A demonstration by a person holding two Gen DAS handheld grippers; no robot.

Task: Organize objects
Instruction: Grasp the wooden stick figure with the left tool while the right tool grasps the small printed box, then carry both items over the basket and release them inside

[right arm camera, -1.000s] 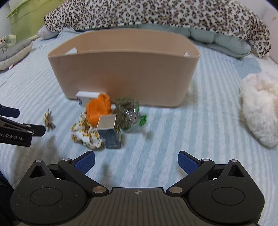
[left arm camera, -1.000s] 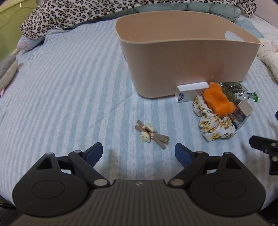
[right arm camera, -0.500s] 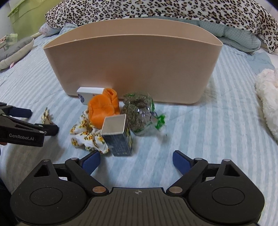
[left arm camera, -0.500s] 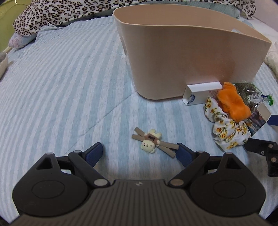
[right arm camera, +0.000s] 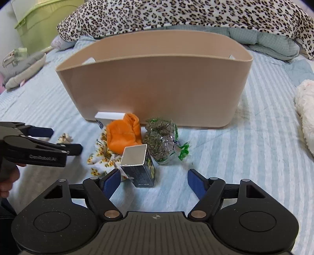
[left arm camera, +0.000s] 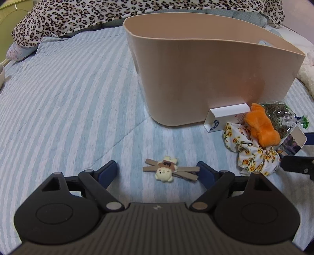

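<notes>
I have both grippers low over the bed (left arm camera: 74, 109), its blue-and-white striped quilt carrying everything. My left gripper (left arm camera: 158, 172) has its fingers wide apart, straddling a small hair clip (left arm camera: 168, 171) with a cream bear figure on crossed brown bars. The clip lies flat on the quilt between the blue pads; its right end sits just beside the right pad, and I cannot tell whether they touch.

My right gripper (right arm camera: 154, 181) has its fingers apart too, though they have just been closing in. Between them stands a small dark carton (right arm camera: 138, 166), its open top tilted toward the camera. The left pad is right against the carton's near corner; the right pad is well clear of it, so nothing is clamped.

Just behind the carton lies a pile: a floral scrunchie (right arm camera: 100, 157), an orange cloth (right arm camera: 123, 135) on top of it, a clear bag of dried green herbs (right arm camera: 162, 141) to the right, and a white box (right arm camera: 109, 115) touching the wall of the beige plastic basket (right arm camera: 157, 88). The basket stands upright behind them all.

A leopard-print blanket (right arm camera: 176, 13) runs across the far edge of the bed, and a white plush toy (right arm camera: 306, 109) lies off to the right.
</notes>
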